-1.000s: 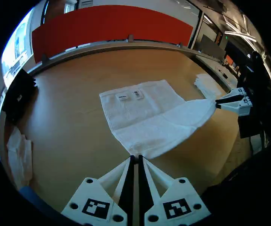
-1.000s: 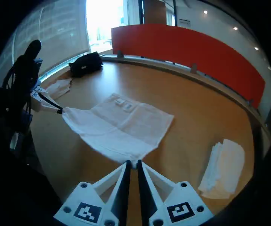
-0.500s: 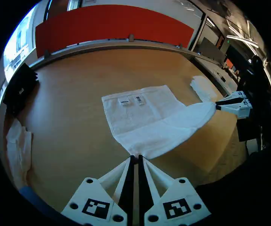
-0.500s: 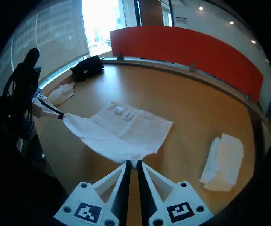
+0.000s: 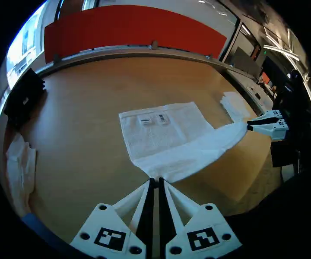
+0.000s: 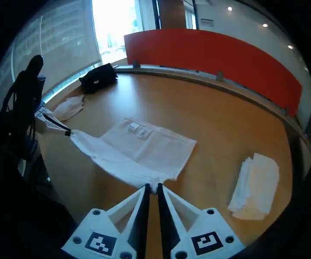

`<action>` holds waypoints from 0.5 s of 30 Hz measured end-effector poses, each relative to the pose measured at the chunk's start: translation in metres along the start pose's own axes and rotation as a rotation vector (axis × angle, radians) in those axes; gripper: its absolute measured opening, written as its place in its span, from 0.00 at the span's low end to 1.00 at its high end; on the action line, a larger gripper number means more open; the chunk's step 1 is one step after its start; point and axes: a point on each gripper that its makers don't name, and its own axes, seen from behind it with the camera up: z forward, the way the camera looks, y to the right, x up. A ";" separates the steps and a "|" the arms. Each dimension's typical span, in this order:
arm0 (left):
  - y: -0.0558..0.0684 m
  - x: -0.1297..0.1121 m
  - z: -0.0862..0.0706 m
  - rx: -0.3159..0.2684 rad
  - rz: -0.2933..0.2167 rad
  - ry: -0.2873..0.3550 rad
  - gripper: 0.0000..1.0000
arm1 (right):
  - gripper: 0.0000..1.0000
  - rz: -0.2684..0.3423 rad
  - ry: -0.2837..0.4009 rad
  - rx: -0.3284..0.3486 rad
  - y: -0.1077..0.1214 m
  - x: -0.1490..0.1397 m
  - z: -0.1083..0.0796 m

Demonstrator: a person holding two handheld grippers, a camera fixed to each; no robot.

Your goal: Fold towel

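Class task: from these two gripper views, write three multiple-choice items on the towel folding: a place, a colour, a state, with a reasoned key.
1. Where is the stack of folded towels?
A) on the wooden table, apart from the spread towel
B) on the spread towel
C) on a chair

2. What colour is the partition panel behind the table?
A) blue
B) red
C) green

3. How is the spread towel's near edge?
A) flat
B) lifted, its corners pinched by the left gripper and right gripper
C) rolled up

Key: 1 A, bare wood separates them; 2 B, it shows red in both views; 3 B, shut fingers hold each corner above the table.
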 end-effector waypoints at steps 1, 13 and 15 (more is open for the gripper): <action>-0.001 0.002 0.001 0.001 -0.005 0.004 0.07 | 0.13 0.001 0.001 -0.001 0.001 0.001 0.002; -0.017 0.036 0.023 0.026 -0.017 0.041 0.07 | 0.13 0.008 0.009 -0.027 0.030 0.024 0.033; -0.021 0.043 0.029 0.030 -0.018 0.047 0.07 | 0.13 0.009 0.009 -0.034 0.036 0.028 0.040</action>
